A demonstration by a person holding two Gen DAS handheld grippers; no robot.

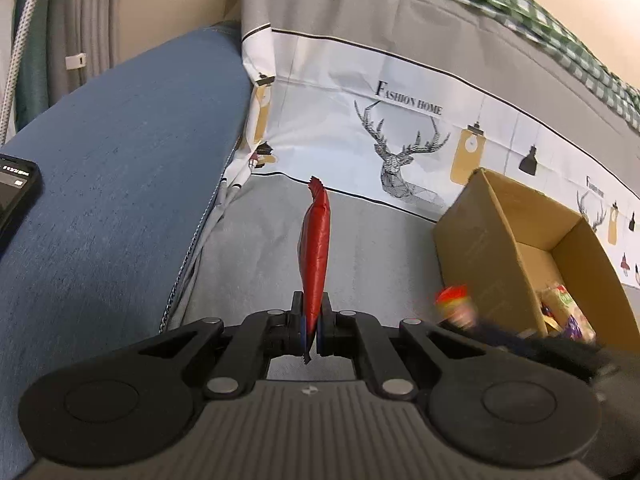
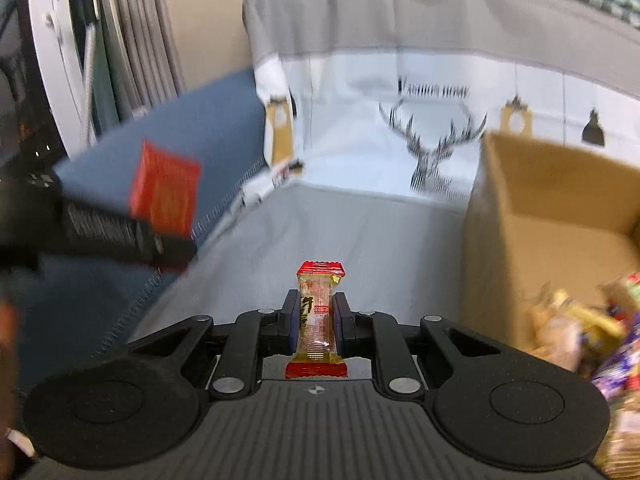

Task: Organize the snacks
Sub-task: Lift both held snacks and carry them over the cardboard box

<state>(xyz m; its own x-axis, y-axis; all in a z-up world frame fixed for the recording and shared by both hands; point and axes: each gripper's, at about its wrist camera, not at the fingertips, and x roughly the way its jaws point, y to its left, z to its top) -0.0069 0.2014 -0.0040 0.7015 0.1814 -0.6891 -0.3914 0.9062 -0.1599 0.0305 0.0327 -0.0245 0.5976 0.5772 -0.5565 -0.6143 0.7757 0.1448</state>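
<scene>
I see left gripper (image 1: 311, 312) clenching red packet (image 1: 315, 252), left of box (image 1: 496, 240) | right gripper (image 2: 316, 312) clenching candy (image 2: 317, 316), near box

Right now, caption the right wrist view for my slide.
Right gripper clamps a red-ended snack packet beside the cardboard box.
</scene>
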